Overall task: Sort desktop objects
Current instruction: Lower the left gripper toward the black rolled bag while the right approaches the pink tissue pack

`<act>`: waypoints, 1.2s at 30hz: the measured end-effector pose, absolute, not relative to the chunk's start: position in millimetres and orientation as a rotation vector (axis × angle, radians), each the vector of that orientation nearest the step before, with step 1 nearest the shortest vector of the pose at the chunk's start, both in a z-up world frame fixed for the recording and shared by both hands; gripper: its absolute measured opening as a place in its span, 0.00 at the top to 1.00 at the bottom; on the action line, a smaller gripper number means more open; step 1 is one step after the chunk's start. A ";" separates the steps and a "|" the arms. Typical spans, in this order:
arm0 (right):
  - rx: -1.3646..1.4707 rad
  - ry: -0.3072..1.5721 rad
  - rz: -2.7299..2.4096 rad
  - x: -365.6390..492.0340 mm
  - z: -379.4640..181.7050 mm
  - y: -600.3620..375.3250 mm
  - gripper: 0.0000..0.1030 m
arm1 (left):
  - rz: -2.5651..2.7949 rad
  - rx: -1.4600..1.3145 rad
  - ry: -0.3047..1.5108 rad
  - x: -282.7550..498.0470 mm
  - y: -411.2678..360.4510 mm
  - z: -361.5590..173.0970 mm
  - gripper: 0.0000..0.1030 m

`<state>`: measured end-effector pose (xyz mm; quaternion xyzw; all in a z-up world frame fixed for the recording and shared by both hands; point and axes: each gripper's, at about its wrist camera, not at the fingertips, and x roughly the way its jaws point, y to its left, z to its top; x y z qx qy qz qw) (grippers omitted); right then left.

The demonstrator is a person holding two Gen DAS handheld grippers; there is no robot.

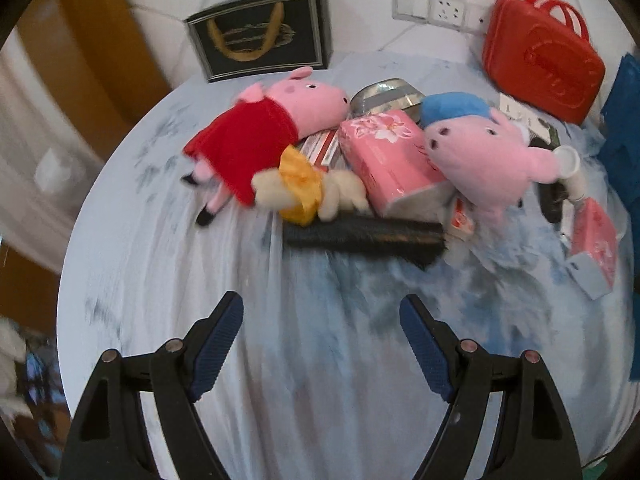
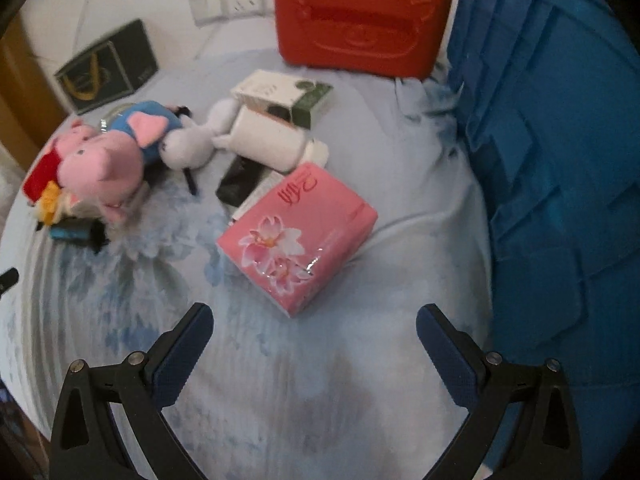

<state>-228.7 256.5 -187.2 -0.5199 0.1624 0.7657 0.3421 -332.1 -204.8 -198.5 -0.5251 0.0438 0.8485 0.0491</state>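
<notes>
Pink tissue pack [image 2: 298, 236] lies just beyond the released right tongs [image 2: 314, 326]; left tongs [image 1: 322, 314] released too.

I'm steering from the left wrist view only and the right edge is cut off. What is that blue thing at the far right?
Observer: A large blue plastic crate, standing on the cloth beside the red case.
Operator: Is the right hand-held gripper holding anything?
Observer: No. The right hand-held gripper is open and empty above the cloth, just short of a pink tissue pack.
Operator: I only see that pack's edge. Is it lying clear?
Observer: Its top is clear and nothing lies on it; a dark flat item lies just behind it.
</notes>
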 end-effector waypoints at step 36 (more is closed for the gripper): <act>-1.380 0.547 1.822 -273.4 -222.2 275.2 0.00 | 2.276 -1.685 0.104 -376.0 -174.7 -324.9 0.20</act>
